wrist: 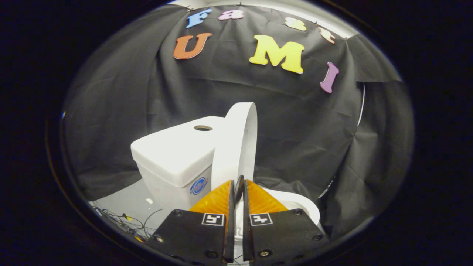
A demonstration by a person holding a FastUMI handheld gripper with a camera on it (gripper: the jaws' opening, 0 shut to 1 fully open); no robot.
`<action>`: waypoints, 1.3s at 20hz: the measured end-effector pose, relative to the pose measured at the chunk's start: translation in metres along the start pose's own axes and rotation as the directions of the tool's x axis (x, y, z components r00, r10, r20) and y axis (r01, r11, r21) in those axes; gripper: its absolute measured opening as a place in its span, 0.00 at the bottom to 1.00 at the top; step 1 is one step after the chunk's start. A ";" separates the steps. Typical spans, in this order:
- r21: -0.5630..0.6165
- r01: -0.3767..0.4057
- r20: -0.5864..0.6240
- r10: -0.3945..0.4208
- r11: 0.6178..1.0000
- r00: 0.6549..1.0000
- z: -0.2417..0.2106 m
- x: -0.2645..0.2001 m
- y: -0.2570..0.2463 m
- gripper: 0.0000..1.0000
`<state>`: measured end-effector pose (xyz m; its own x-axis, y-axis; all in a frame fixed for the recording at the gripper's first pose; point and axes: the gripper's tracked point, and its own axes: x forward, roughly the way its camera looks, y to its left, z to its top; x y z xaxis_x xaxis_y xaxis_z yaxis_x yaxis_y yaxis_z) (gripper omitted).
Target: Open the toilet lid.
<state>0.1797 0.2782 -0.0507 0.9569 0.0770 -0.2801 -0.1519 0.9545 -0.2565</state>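
In the gripper view, the tool [238, 184] is showing its two fingers drawn nearly together, with only a thin slit left between them. The lower edge of the toilet lid [236, 144] is sitting right in that slit, and whether both fingers are actually pressing on it I cannot tell.

The lid is standing raised, close to upright, with its long axis running up and down. It is seen almost edge-on, its rounded top rising above the tank [173, 155] and its broad face turned toward the tank side. It is leaning just beside the tank, touching or nearly touching the tank's front corner.

The tank is sitting beside the lid, its flat cover [177, 142] carrying a round hole [203, 128] near the lid, and a small round sticker [198, 186] is showing on the tank's front wall, near the fingers.

On the other side of the lid from the tank, the white rim of the toilet bowl [301, 205] is curving out just beyond the fingers.

Below the tank, a bundle of thin cables [125, 220] is lying on the pale floor [125, 199]. Black cloth [295, 122] is hanging behind the tank and lid.
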 end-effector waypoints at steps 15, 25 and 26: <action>0.029 -0.140 0.196 0.132 0.990 0.972 0.012 -0.053 -0.041 0.78; 0.260 -0.075 0.343 -0.019 0.963 0.939 -0.016 -0.161 -0.199 1.00; 0.281 -0.051 0.334 -0.048 0.958 0.941 -0.025 -0.164 -0.217 1.00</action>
<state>0.0493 0.0511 0.0279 0.9907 0.1231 0.0575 -0.1249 0.9917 0.0288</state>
